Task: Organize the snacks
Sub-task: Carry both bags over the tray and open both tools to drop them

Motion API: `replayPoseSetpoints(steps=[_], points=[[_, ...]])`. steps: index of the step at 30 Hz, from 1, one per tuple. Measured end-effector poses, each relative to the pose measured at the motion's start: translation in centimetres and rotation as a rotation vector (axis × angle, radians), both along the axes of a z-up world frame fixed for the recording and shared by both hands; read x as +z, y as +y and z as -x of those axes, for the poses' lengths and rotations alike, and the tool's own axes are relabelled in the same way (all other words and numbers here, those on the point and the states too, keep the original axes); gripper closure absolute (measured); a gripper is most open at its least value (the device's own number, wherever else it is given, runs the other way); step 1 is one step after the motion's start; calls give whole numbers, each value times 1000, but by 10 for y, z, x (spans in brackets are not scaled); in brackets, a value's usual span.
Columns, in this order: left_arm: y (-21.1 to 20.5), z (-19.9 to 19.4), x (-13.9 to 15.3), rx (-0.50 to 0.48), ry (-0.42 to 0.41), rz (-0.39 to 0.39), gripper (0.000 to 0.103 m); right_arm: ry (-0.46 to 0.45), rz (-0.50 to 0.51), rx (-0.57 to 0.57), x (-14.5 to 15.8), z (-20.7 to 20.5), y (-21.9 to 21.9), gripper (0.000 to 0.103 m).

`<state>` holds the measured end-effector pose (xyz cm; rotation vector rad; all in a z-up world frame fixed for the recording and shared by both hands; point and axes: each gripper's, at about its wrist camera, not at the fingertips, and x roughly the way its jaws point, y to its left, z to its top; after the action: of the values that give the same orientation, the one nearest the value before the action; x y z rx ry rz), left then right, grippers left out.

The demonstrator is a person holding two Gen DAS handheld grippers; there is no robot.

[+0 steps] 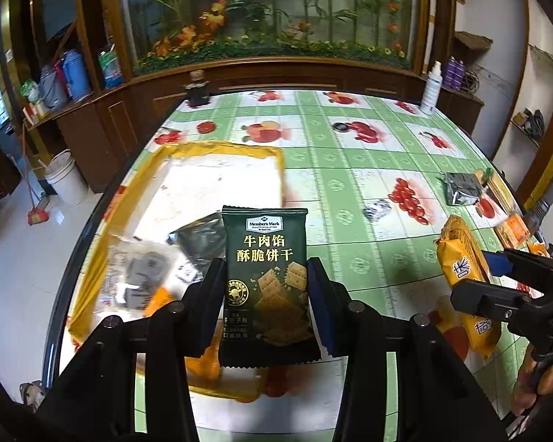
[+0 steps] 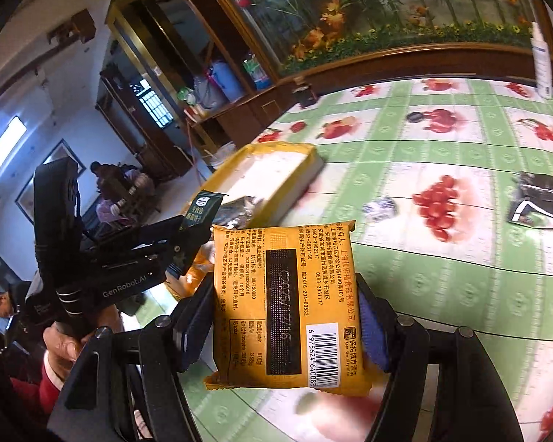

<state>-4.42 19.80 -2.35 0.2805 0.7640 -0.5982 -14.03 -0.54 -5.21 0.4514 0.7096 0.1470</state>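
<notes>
My left gripper [image 1: 265, 287] is shut on a dark green cracker packet [image 1: 267, 276], held upright above the near end of a yellow-rimmed cardboard box [image 1: 217, 147]. The box holds a dark packet [image 1: 199, 239] and clear-wrapped snacks [image 1: 140, 272]. My right gripper [image 2: 287, 316] is shut on an orange snack packet [image 2: 284, 305], back side with barcode facing the camera, above the table. That packet also shows in the left wrist view [image 1: 464, 276]. The left gripper with the green packet [image 2: 201, 210] shows at left in the right wrist view.
The table has a green fruit-print cloth [image 1: 350, 184]. On it lie a dark packet [image 1: 461, 188], a small wrapped candy [image 1: 378, 209], orange packets [image 1: 512, 228], a dark jar [image 1: 197, 90] and a white spray bottle [image 1: 432, 88]. A wooden cabinet stands behind.
</notes>
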Motion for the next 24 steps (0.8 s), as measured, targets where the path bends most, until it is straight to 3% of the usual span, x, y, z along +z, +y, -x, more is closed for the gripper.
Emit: replayPoseSetpoints(steps=[14,24], points=[[54,-37,-5,120,24,29,61,12,-26,92,-3,-59,53,33],[64,-63,-15,159,63,30,61,19,-30,106,-3,-106,63,33]])
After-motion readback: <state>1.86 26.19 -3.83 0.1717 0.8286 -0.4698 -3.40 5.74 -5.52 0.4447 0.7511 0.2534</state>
